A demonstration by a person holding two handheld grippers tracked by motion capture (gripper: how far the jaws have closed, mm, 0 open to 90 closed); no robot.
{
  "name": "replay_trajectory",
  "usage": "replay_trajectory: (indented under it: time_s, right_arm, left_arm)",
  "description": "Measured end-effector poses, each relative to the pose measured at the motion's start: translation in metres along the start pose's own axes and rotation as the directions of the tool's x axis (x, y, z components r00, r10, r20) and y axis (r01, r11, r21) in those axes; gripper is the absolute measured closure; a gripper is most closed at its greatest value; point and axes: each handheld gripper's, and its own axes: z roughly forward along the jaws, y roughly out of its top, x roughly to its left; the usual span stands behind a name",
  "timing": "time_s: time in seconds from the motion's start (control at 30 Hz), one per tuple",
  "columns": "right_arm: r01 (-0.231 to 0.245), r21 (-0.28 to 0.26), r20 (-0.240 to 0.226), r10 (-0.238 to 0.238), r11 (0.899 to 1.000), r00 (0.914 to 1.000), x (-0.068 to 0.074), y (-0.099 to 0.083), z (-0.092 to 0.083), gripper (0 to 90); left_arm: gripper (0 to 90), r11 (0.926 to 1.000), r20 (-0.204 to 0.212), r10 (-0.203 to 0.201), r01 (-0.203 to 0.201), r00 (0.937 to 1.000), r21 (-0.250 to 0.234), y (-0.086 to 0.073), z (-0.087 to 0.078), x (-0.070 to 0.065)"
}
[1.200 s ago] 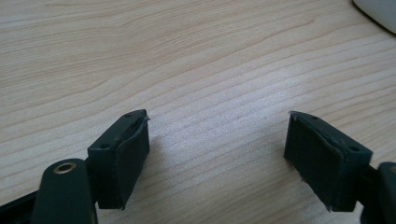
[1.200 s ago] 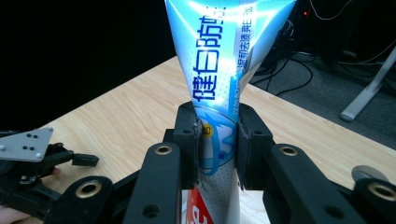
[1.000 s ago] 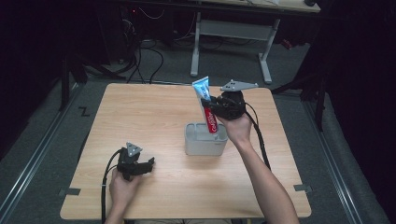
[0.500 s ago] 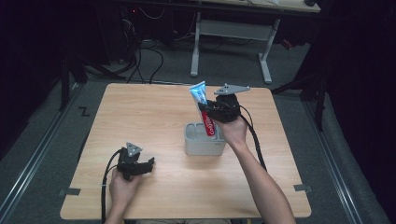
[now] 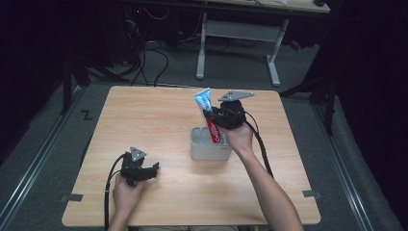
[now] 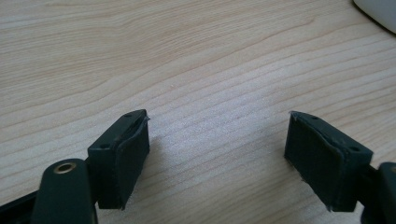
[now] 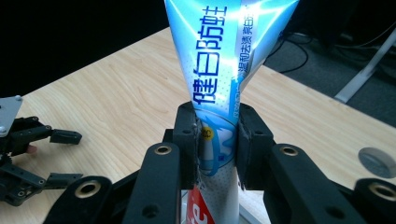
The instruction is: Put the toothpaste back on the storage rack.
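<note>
A blue, white and red toothpaste tube [image 5: 210,117] stands upright over a grey rectangular holder [image 5: 208,144] in the middle of the table. My right gripper [image 5: 211,115] is shut on the tube's middle; in the right gripper view both pads [image 7: 189,140] squeeze the tube [image 7: 219,84], its flat crimped end up. The tube's lower end reaches down into the holder. My left gripper [image 5: 153,169] rests on the table near the front left, open. In the left gripper view its gripper [image 6: 217,149] has only bare wood between its pads [image 6: 133,149].
The wooden table [image 5: 144,120] carries little else. A corner of the holder [image 6: 378,9] shows at the top right of the left gripper view. A small grey round disc [image 7: 377,162] lies on the wood at the right. White desk legs [image 5: 202,43] stand on the floor beyond.
My right gripper has moved slightly left and toward the person with the tube, bringing it more squarely over the holder. The left gripper has stayed put.
</note>
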Motion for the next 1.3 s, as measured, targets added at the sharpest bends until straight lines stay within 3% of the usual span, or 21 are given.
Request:
replay_trajectory:
  time_s: [0.1,0.5,0.9,1.3]
  right_arm:
    - [-0.014,0.002,-0.017,0.014,1.000,0.9998,-0.001,-0.003,0.001,72.8]
    - [0.005,0.038,-0.007,-0.005,0.999,1.0000,0.000,-0.011,0.006,72.7]
    - [-0.008,0.068,-0.006,0.008,0.998,0.9999,-0.003,-0.023,0.009,72.5]
    - [0.006,0.070,-0.014,-0.005,0.998,0.9999,0.001,-0.027,0.012,72.5]
  left_arm:
    - [22.4,1.0000,0.000,0.000,0.000,1.0000,0.000,0.000,0.000,0.000]
    - [22.4,1.0000,0.000,0.000,0.000,1.0000,0.000,0.000,0.000,0.000]
    - [22.4,1.0000,0.000,0.000,0.000,1.0000,0.000,0.000,0.000,0.000]
    - [22.4,1.0000,0.000,-0.001,0.001,1.0000,0.000,0.000,0.000,0.000]
